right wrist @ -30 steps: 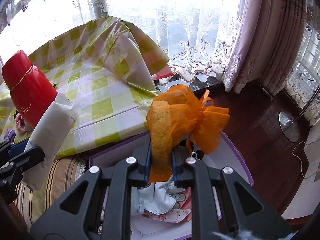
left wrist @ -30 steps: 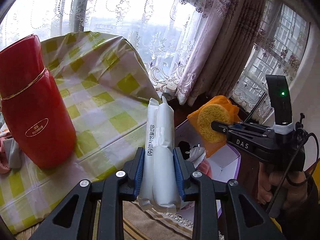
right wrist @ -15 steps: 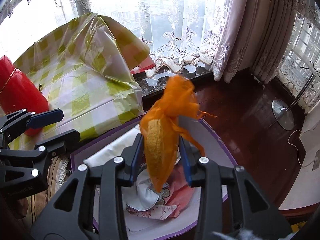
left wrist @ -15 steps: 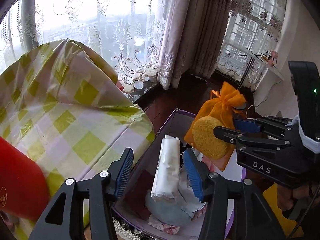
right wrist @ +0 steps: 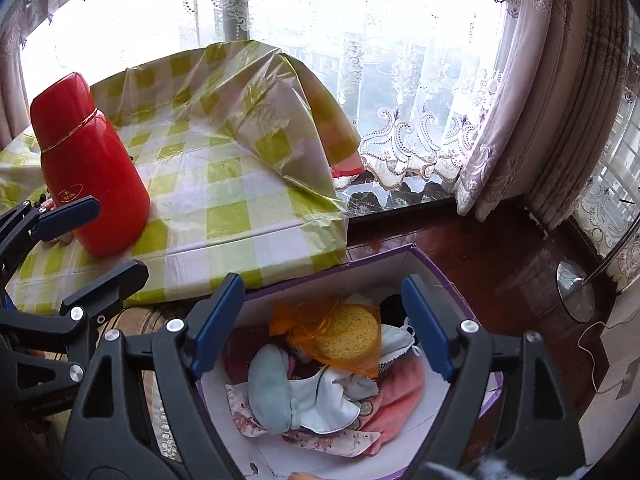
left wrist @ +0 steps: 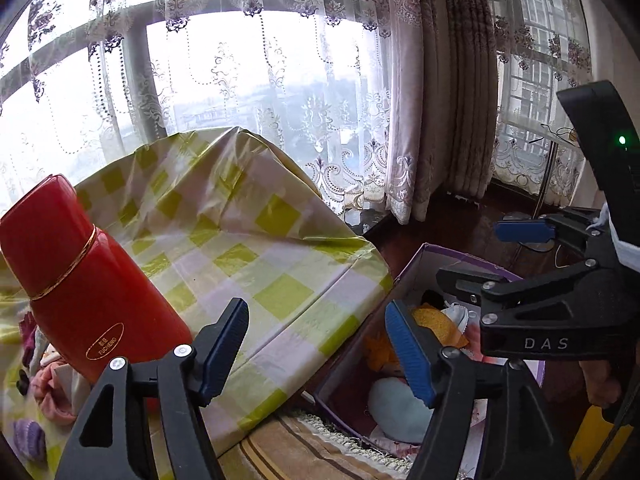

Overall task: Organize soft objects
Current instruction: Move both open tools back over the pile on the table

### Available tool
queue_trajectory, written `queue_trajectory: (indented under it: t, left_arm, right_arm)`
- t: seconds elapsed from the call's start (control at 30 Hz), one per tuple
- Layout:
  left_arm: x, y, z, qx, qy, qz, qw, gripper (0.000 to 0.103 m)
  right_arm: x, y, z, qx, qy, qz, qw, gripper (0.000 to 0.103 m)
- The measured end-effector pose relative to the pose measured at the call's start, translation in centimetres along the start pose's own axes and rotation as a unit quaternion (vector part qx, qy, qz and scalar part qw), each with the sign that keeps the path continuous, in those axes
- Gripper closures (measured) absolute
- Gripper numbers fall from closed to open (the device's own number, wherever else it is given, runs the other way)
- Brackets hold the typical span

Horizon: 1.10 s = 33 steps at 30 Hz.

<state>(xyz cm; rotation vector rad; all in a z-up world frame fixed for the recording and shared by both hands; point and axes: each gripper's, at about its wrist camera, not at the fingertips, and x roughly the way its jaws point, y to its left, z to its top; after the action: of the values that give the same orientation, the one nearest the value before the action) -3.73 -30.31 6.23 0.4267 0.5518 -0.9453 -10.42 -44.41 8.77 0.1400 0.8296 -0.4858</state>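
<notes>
Left wrist: left gripper jaws spread, empty, over the table's right edge beside the red flask. Loose socks sit at the near-left corner; likely next pick.

Right wrist: right gripper jaws apart, empty, above the purple box. Orange pouch with sponge lies inside on the clothes.

Your flask at the left of the frame is bright red with a thin gold band. The tablecloth you see beneath it is checked in lime green and white. Your box at the bottom centre has purple edges and white inner walls. Inside it lie a yellow sponge in an orange mesh bag, a pale blue pouch and pink cloth. Your gripper pads are blue on black.
</notes>
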Motion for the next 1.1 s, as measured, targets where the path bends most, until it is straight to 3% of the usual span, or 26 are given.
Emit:
queue_trajectory:
  t: [0.13,0.27,0.5,0.77,1.1]
  left_arm:
    - [-1.9,2.5,-1.6,-0.024,-0.01,0.039,0.9989,0.023]
    - [-3.7,6.7,-3.1,-0.094,-0.012,0.064,0.9934,0.023]
    - [-6.1,13.8,-6.2,-0.191,-0.007,0.127,0.9733,0.024]
    - [-8.9,20.0,-9.9,-0.254,-0.013,0.159,0.9539,0.031]
    - [-11.4,27.4,-14.7,-0.32,-0.001,0.204,0.9254,0.039]
  right_arm:
    - [-0.7,2.4,0.2,-0.018,-0.016,0.005,1.0,0.019]
    - [-0.6,5.1,0.1,-0.05,-0.026,0.038,0.998,0.019]
    - [-0.1,9.4,-0.1,-0.054,0.013,0.123,0.991,0.019]
    - [-1.6,16.9,-0.3,-0.149,-0.002,0.167,0.975,0.019]
    - [-0.9,25.0,-0.1,-0.194,0.007,0.226,0.955,0.019]
